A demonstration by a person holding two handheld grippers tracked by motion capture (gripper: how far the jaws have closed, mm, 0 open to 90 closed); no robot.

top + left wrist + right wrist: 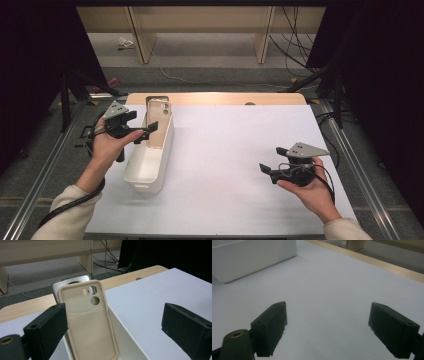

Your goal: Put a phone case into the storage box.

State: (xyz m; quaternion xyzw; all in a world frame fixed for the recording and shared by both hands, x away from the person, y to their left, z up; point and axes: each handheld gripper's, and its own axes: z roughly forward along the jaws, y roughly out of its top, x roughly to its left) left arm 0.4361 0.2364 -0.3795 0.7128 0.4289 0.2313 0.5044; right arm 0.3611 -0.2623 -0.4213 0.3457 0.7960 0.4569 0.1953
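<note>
My left gripper [146, 131] hangs over the white bin [142, 172] at the tabletop's [225, 165] left side, jaws apart and clear of the beige phone case [88, 320], which stands upright in the bin against a silver phone [71, 281]. My right gripper [268, 170] hovers well apart, jaws wide, gripping nothing.

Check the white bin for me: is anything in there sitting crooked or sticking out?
Yes. The beige phone case stands on end in the white bin, leaning against its far end with its top above the rim. A silver phone-like slab stands right behind it. The left tool is open beside it, not gripping.
</note>
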